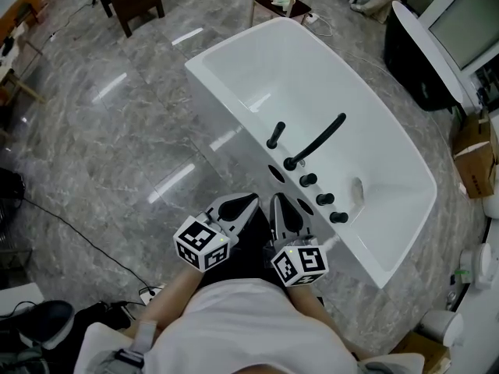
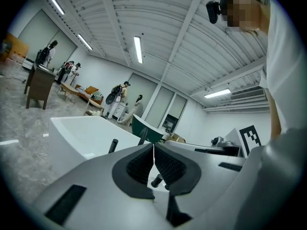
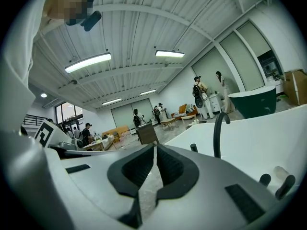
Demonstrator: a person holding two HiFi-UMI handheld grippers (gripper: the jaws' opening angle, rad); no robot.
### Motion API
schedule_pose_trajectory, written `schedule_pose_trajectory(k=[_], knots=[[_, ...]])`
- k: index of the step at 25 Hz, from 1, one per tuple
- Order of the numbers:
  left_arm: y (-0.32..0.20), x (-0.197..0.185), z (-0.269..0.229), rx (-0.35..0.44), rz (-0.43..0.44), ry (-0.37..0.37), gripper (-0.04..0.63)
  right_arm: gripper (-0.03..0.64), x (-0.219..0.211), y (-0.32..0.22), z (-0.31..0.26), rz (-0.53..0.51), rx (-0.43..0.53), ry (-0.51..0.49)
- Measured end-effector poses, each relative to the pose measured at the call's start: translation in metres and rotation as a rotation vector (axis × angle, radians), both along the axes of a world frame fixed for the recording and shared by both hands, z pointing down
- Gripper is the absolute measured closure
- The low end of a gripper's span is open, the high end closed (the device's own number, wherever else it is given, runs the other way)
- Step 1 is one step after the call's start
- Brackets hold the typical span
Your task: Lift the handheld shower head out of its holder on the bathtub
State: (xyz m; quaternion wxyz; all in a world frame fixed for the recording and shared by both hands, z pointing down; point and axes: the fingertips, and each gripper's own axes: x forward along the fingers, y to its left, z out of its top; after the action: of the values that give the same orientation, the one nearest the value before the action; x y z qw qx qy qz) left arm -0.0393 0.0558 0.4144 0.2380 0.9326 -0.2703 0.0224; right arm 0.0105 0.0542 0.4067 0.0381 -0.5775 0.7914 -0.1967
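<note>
Head view has both hand-held grippers side by side at the bottom middle, just short of the near rim of the white bathtub (image 1: 390, 142). The left hand-held gripper (image 1: 248, 202) is clenched with nothing in it. Same deal for the right hand-held gripper (image 1: 278, 202): pads pressed together, empty. The handheld shower head (image 1: 276, 135) is a short black stick standing in its holder on that rim, roughly 12 o'clock from the gripper tips and apart from both. At its 4 o'clock a long black spout (image 1: 318, 141) reaches over the basin, then three black knobs (image 1: 324, 199) line up along the rim. Grey marble floor (image 1: 101, 131) all around.
</note>
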Motion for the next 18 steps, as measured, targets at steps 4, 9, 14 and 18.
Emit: schedule_pose_trajectory(k=[4,9,14,18], knots=[[-0.020,0.000,0.003,-0.014,-0.021,-0.002,0.583,0.597,0.000,-0.022,0.001,-0.021,-0.006,-0.004],[-0.046,0.007,0.009,-0.036,-0.027,-0.004,0.583,0.597,0.008,-0.048,0.005,-0.023,-0.019,-0.007],[-0.079,0.026,0.015,-0.049,-0.006,-0.007,0.583,0.597,0.028,-0.080,0.011,-0.007,-0.038,-0.014],[-0.105,0.040,0.013,-0.052,-0.005,0.006,0.583,0.597,0.042,-0.108,0.014,0.005,-0.047,-0.028]])
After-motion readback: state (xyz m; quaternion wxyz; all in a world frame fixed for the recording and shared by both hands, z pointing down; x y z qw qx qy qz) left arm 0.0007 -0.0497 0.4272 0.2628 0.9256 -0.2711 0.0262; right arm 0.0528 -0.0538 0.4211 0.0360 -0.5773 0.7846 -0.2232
